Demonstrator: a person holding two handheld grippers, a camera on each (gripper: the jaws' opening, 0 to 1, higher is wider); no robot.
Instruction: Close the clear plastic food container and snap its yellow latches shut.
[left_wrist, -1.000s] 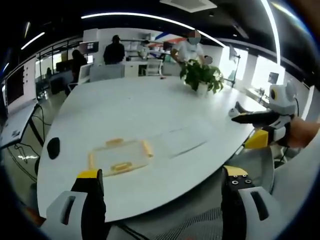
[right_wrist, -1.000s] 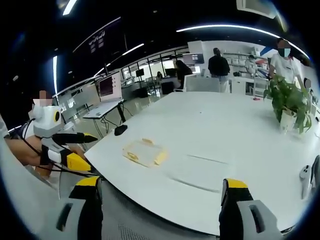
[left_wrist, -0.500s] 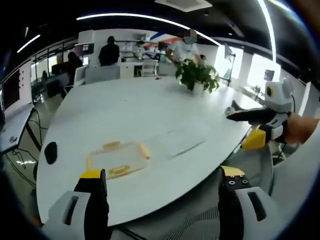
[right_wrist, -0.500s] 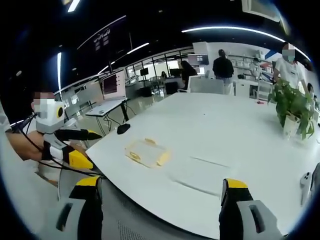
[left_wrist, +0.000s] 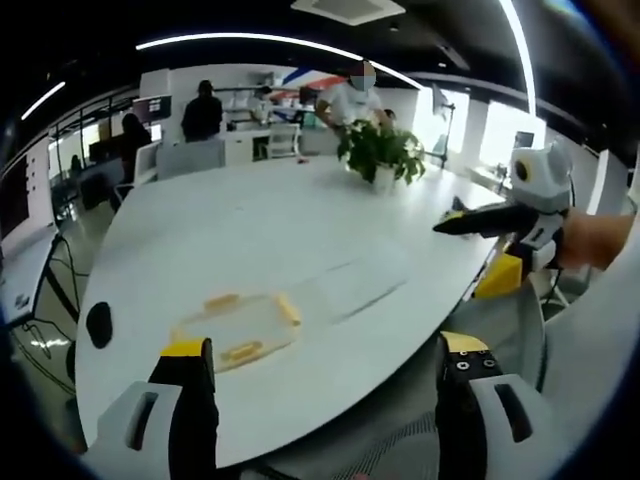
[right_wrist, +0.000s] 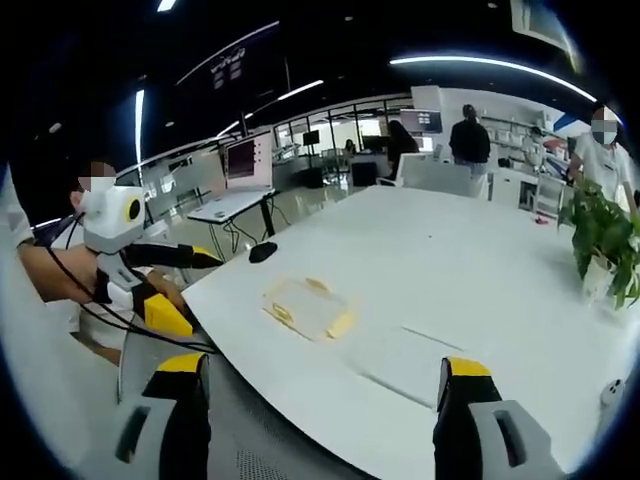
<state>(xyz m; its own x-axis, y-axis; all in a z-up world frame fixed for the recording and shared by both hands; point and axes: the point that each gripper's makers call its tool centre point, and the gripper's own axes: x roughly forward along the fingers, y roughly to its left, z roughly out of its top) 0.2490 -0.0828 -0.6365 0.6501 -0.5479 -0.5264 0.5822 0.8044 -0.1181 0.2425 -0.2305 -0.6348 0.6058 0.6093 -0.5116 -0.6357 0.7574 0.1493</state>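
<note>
The clear plastic container (left_wrist: 240, 326) with yellow latches (left_wrist: 289, 308) lies on the white table (left_wrist: 270, 220) near its front edge. A flat clear sheet, perhaps its lid (left_wrist: 352, 286), lies just right of it. My left gripper (left_wrist: 322, 400) hangs open off the table edge, short of the container. The right gripper (left_wrist: 470, 222) is held off the table's right side, apart from the container. In the right gripper view the container (right_wrist: 305, 308) sits ahead and left, my right gripper (right_wrist: 318, 400) is open below the edge, and the left gripper (right_wrist: 200, 260) shows at far left.
A potted plant (left_wrist: 380, 150) (right_wrist: 605, 235) stands at the far side of the table. A black mouse (left_wrist: 98, 322) (right_wrist: 263, 252) lies near the container's end. Several people and desks with a monitor (right_wrist: 245, 160) are at the back. A mesh chair sits under my grippers.
Both cameras have shifted slightly. The right gripper sits higher and further in than before in the left gripper view. The container has not moved; both grippers stay open.
</note>
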